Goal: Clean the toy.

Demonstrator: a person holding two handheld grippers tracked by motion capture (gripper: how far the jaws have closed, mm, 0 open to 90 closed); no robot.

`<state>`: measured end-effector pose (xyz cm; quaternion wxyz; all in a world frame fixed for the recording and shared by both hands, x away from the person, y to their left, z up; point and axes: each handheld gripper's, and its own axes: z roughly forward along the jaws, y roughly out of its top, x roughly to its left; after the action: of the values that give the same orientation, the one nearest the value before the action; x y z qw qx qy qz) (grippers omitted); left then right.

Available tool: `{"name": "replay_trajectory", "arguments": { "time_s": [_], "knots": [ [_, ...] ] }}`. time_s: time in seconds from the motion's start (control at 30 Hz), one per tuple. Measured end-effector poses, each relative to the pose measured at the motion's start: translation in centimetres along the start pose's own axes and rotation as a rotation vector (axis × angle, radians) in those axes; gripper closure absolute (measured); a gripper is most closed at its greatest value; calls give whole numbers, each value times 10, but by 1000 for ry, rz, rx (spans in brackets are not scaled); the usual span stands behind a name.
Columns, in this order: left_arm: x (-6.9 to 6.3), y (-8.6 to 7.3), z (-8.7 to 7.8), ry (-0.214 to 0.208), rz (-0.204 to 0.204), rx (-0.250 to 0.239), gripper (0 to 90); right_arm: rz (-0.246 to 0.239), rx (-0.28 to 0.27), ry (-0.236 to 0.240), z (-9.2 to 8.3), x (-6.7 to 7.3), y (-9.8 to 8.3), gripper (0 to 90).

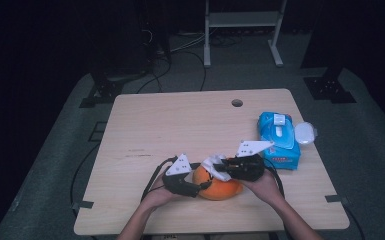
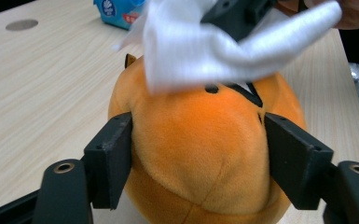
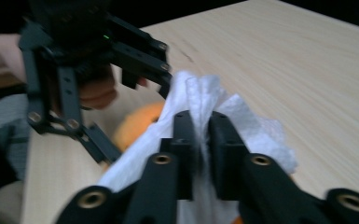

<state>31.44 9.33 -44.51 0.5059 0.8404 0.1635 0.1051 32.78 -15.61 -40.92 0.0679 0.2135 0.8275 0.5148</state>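
High view: one orange plush toy (image 1: 219, 186) lies at the near middle of the desk (image 1: 180, 125), between the two grippers. The left gripper (image 1: 203, 185) meets it from the left, the right gripper (image 1: 223, 166) from above with one white wipe (image 1: 213, 165). One blue wipes pack (image 1: 279, 139) sits at the right edge, a small white lid-like piece (image 1: 305, 133) touching it.

Left gripper view: jaws spread to either side of the plush, both pads against its flanks, gripping it; the wipe drapes over the plush's top.

Right gripper view: jaws nearly together, pinching a fold of the wipe; the plush is a small orange patch behind it.

Count: two grippers, one plush, one loose wipe, one pack.
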Motion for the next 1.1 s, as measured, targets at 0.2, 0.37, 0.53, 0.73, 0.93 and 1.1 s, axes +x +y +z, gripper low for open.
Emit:
{"name": "replay_trajectory", "arguments": {
  "time_s": [0.2, 0.37, 0.53, 0.73, 0.93, 1.1],
  "knots": [
    [-3, -1, 0, 5, 49, 9, 326, -63, 66, -16, 15, 4, 7, 756],
    [-3, -2, 0, -1, 35, 0, 326, -46, 57, -23, 8, -1, 1, 847],
    [-2, -4, -1, -1, 35, -4, 332, -4, 50, -84, -10, -14, -9, 849],
    [-6, 0, 2, 1, 71, -4, 339, 17, 56, -110, -20, -17, -14, 851],
    [-15, 3, 3, 12, 139, 9, 345, -34, 45, -44, 4, -2, 6, 850],
    [-10, -2, 1, -1, 112, 10, 347, -34, 64, -76, 7, -10, 5, 850]
  ]
}}
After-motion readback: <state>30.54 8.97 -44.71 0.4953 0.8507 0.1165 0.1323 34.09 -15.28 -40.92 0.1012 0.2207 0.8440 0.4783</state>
